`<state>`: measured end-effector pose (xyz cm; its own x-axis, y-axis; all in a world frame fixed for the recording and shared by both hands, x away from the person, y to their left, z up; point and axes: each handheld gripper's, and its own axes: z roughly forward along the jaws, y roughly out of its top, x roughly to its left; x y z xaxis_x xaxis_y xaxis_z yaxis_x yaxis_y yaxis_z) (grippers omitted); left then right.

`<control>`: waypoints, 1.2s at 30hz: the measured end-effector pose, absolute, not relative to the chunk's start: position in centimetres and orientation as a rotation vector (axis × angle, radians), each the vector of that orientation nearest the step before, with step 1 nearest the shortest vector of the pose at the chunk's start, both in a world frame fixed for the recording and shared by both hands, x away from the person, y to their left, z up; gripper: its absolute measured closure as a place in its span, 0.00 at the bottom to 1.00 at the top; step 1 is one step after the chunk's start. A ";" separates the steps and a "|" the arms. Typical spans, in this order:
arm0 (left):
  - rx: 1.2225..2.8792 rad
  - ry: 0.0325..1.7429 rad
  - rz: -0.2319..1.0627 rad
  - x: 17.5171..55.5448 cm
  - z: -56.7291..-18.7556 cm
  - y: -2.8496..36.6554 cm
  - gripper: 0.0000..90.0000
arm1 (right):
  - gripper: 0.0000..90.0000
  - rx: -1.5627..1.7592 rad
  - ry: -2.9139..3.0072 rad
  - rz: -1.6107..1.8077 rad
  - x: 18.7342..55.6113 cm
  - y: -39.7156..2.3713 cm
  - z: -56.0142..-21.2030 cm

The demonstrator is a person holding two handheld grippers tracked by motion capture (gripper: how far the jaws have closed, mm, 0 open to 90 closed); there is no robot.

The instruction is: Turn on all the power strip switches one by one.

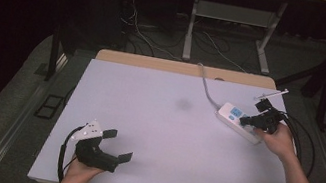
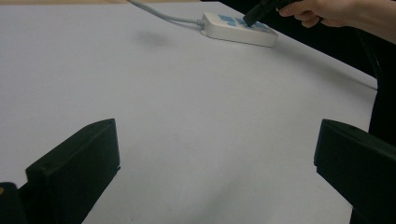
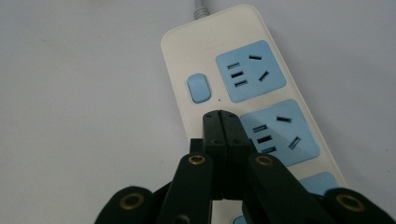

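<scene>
Right claw [image 3: 220, 116], jaws pressed together with nothing between them, tips over the white power strip [image 3: 243, 93] just below its blue switch [image 3: 196, 87] and beside the second blue socket [image 3: 280, 132]. I see the strip lying flat near the far right edge of the white tabletop [image 1: 165, 122], its grey cable [image 1: 205, 86] running toward the far edge. Left claw [image 1: 116, 145], jaws spread wide, rests at the near left, well apart from the strip

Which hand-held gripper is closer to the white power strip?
The right. The right hand-held gripper is directly above the power strip, jaws shut. The left hand-held gripper is far away at the table's near left corner, open.
</scene>
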<state>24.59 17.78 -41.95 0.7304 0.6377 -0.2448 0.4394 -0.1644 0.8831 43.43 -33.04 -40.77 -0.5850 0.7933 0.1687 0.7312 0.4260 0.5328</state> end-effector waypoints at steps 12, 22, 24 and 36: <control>1.792 0.848 0.210 24.5 -42.0 17.8 0.00 | 1.00 1.385 2.550 0.927 43.3 -33.5 -41.2; 1.794 0.844 0.205 24.5 -42.0 17.7 0.00 | 1.00 1.365 2.538 0.938 43.2 -33.5 -41.4; 1.793 0.843 0.204 24.4 -42.0 17.7 0.00 | 1.00 1.364 2.535 0.941 43.1 -33.5 -41.4; 1.789 0.846 0.206 24.3 -41.9 17.9 0.00 | 1.00 1.357 2.524 0.960 43.1 -33.2 -41.7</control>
<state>24.30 17.94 -41.92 0.7306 0.6325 -0.2573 0.4428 -0.1521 0.8836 43.13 -33.15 -41.68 -0.5909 0.7853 0.1844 0.7094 0.3970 0.5823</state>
